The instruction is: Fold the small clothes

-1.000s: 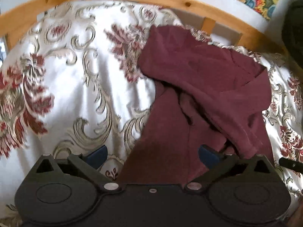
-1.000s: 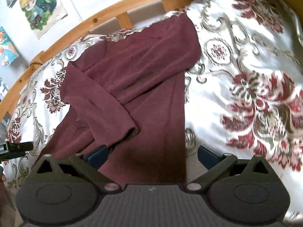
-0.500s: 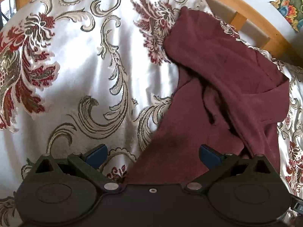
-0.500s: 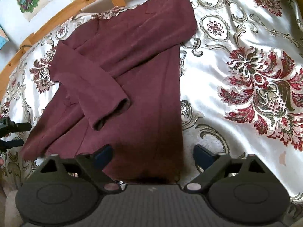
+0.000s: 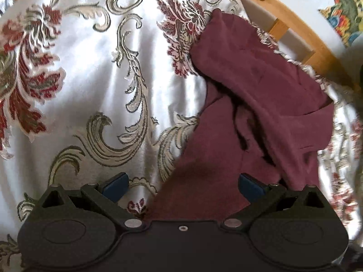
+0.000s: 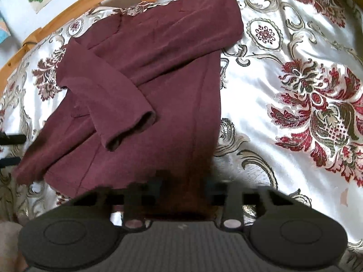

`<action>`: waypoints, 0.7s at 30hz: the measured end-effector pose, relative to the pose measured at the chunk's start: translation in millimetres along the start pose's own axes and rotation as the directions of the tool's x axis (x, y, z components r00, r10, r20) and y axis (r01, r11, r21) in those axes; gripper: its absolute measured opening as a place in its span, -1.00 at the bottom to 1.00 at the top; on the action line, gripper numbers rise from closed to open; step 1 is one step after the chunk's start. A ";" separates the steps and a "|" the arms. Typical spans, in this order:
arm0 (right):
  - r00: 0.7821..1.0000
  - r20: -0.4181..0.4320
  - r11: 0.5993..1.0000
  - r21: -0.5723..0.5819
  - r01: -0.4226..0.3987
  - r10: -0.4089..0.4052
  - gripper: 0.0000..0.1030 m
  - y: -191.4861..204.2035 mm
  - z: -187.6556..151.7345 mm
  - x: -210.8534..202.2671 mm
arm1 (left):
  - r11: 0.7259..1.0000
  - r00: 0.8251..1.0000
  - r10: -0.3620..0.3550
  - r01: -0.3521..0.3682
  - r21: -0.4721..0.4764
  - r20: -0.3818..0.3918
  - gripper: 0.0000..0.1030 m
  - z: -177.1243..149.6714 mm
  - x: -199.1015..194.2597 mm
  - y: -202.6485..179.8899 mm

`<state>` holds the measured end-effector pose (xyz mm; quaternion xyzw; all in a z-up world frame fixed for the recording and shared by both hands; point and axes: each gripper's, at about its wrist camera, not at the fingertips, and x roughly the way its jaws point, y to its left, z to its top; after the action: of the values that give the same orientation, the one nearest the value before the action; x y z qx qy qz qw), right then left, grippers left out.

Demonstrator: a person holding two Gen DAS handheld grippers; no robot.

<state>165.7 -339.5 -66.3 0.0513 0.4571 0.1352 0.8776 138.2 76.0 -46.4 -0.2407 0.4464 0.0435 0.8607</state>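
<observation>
Right wrist view: the right gripper [image 6: 181, 190], blurred, looks narrowed over the hem of the maroon shirt [image 6: 158, 90] at six o'clock; its grip cannot be confirmed. The left gripper [image 5: 182, 183] gapes wide; both should pinch matching hem corners.

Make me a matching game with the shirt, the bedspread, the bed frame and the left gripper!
Things:
1. maroon shirt
2. bedspread
3. bed frame
4. left gripper

Descriptions:
A. light wood
B. open, over the shirt's bottom edge
C. shiny white with red flowers
D. one sleeve folded across its front

Pairs: 1-D, 2-C, 3-A, 4-B
</observation>
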 end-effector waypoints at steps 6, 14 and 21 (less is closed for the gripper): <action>0.997 0.063 0.998 0.044 -0.053 0.050 -0.76 -13.1 -3.4 -18.7 | 0.996 0.996 -0.083 0.083 -0.012 0.034 0.97 15.0 -17.5 13.8; 0.991 0.063 0.988 0.095 -0.122 0.116 -0.45 -21.3 -0.2 -17.3 | 0.993 0.993 -0.098 0.102 0.058 -0.068 0.80 13.9 -1.4 10.8; 0.989 0.039 0.987 0.071 -0.142 0.140 -0.31 -14.9 -3.3 -13.5 | 0.989 0.991 0.019 0.001 0.148 -0.133 0.56 6.9 16.2 0.0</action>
<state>158.5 -357.7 -60.7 0.1182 0.4420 0.1791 0.8710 153.1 76.8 -55.8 -0.1764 0.5064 -0.0021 0.8440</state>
